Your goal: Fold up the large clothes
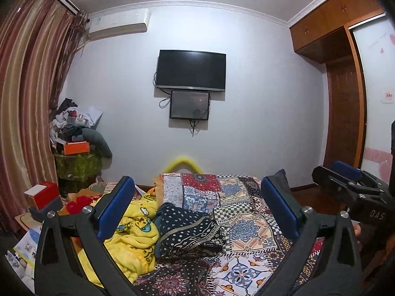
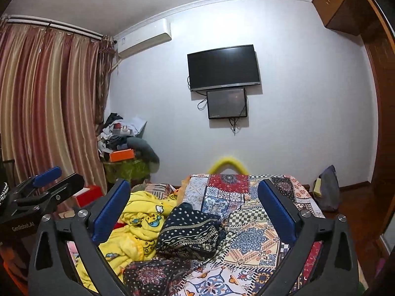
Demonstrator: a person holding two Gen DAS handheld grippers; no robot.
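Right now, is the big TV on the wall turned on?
No, the TV screen is plain black in the left wrist view, with no picture on it.

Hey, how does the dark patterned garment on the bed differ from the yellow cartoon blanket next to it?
The dark patterned garment is navy with white dots and geometric bands; the yellow cartoon blanket is bright yellow with cartoon figures. The garment looks thin and sits in a compact heap; the blanket looks plush and spreads wider, toward the bed's left edge. Both lie crumpled and unfolded on the patchwork bedspread, touching each other.
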